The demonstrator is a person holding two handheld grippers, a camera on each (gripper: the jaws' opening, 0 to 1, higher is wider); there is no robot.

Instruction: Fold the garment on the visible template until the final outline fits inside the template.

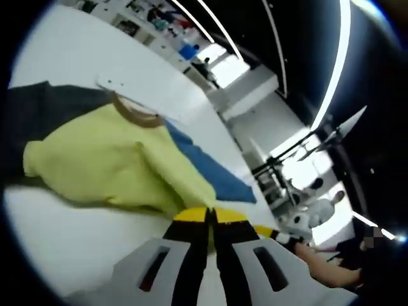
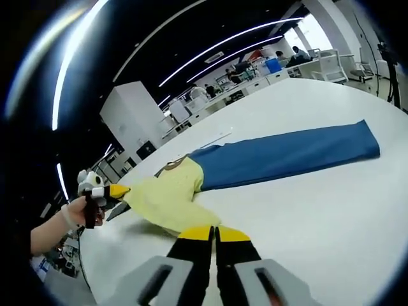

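A yellow garment (image 1: 108, 159) with a brown collar (image 1: 134, 116) and a blue sleeve (image 1: 210, 169) lies on a white table (image 1: 76, 236). In the left gripper view my left gripper (image 1: 210, 215) is shut, its yellow tips pinching the garment's near edge. The right gripper's tip (image 1: 269, 233) enters from the right, held by a hand (image 1: 322, 268). In the right gripper view the garment (image 2: 167, 194) stretches away, the blue sleeve (image 2: 287, 156) reaching right. My right gripper (image 2: 215, 233) is shut on the yellow hem. The left gripper (image 2: 108, 191) holds the garment's left corner, slightly raised.
A dark grey sheet (image 1: 38, 111) lies under the garment's far side. A white strip with holes (image 1: 146, 89) rests beyond the collar. Desks, shelves and people stand at the room's far end (image 2: 268, 67). Bare white table (image 2: 331, 217) spreads to the right of the sleeve.
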